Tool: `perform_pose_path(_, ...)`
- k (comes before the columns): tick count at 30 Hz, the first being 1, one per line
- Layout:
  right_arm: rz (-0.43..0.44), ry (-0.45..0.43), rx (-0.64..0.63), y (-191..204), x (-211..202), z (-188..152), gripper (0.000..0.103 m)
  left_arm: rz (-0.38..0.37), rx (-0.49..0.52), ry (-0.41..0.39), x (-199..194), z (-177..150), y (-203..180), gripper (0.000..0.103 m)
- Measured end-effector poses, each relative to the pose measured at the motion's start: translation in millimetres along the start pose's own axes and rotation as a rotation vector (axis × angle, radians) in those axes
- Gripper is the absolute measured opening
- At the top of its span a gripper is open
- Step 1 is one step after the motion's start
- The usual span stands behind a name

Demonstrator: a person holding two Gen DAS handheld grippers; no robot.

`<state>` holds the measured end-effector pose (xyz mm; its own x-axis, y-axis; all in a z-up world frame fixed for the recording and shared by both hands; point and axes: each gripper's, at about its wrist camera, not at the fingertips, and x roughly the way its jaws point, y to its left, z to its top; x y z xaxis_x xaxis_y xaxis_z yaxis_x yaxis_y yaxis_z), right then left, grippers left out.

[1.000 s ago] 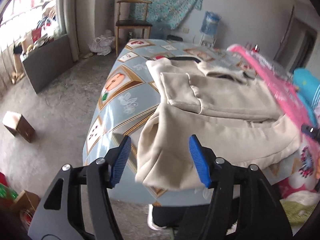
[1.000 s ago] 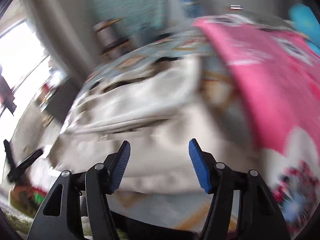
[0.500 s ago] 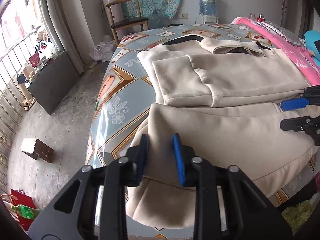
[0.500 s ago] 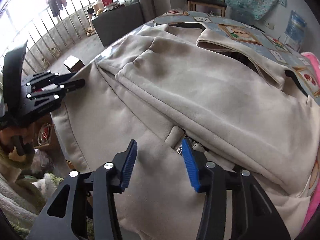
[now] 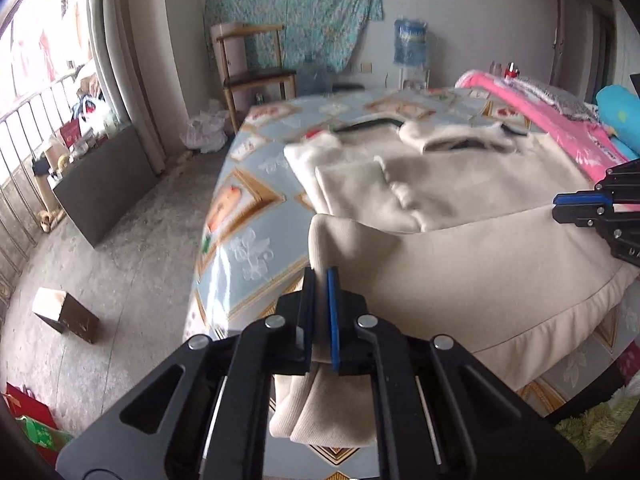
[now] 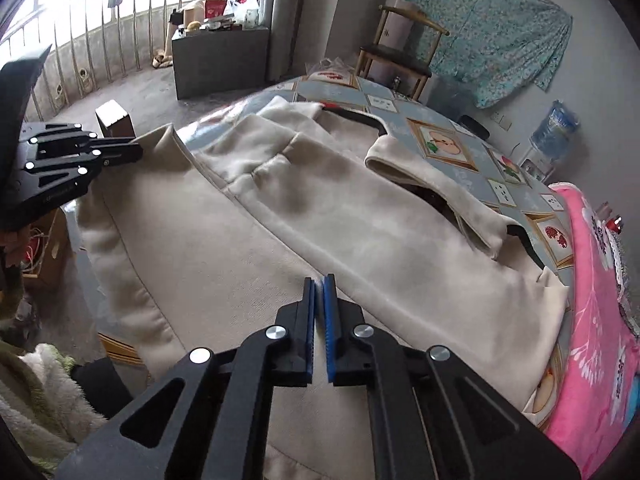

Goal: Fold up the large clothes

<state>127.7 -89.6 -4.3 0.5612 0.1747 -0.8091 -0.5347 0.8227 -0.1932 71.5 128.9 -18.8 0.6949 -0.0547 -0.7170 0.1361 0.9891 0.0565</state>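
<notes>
- Left wrist view: the left gripper (image 5: pixel 321 280) has its two blue pads pressed together on a fold of the beige coat (image 5: pixel 460 272). The jaws have just been closing, and now the cloth is squeezed between them.
- The pinched bit is the coat's near corner, at the edge of the table (image 5: pixel 240 216). A lump of cloth stands up right above the pads, and more hangs down below them.
- The rest of the coat lies spread over the table, which has a blue cloth with picture squares on it.
- The right gripper (image 5: pixel 560 205) pokes in from the right edge, low on the coat. Its jaws look pressed together.
- A pink blanket (image 5: pixel 560 120) lies past the coat on the right. A wooden chair (image 5: pixel 256 68) stands by the far wall, and a small brown box (image 5: pixel 66 314) sits on the floor.
- Right wrist view: the right gripper (image 6: pixel 319 280) has its blue pads pressed together too. They have just been closing. A thin bit of the coat (image 6: pixel 360 240) seems to be caught at the tips, near a seam.
- The left gripper (image 6: pixel 134 152) shows at the left side, its tip on the coat's far corner.
- The coat covers most of the table (image 6: pixel 448 140), with its collar lying toward the chair (image 6: pixel 404 52).
</notes>
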Motion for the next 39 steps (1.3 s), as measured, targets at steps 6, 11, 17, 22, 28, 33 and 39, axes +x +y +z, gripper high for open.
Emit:
perform_pose_path(6, -0.077, 0.005, 0.030, 5, 36, -10, 0.004, 0.021, 0.031, 0.050, 23, -8, -3, 0.009)
perform_pose_path(11, -0.035, -0.008, 0.243, -38, 2, -21, 0.008, 0.036, 0.044, 0.050, 24, -10, -5, 0.009)
perform_pose_path(17, -0.106, 0.045, 0.609, -127, -48, -100, 0.037, 0.034, 0.037, 0.052, 24, -10, -5, 0.009)
perform_pose_path(22, -0.114, 0.142, 0.650, -132, -28, -128, 0.037, 0.041, 0.040, 0.056, 25, -10, -5, 0.009)
perform_pose_path(28, -0.221, 0.164, 0.577, -115, -15, -128, 0.004, 0.059, 0.051, 0.050, 25, -10, -8, 0.009)
perform_pose_path(33, -0.282, -0.026, 0.619, -116, -64, -118, 0.003, 0.065, 0.048, 0.037, 21, -9, -7, 0.008)
perform_pose_path(39, -0.286, 0.069, 0.619, -121, -20, -125, 0.004, 0.052, 0.018, 0.045, 24, -8, -3, 0.008)
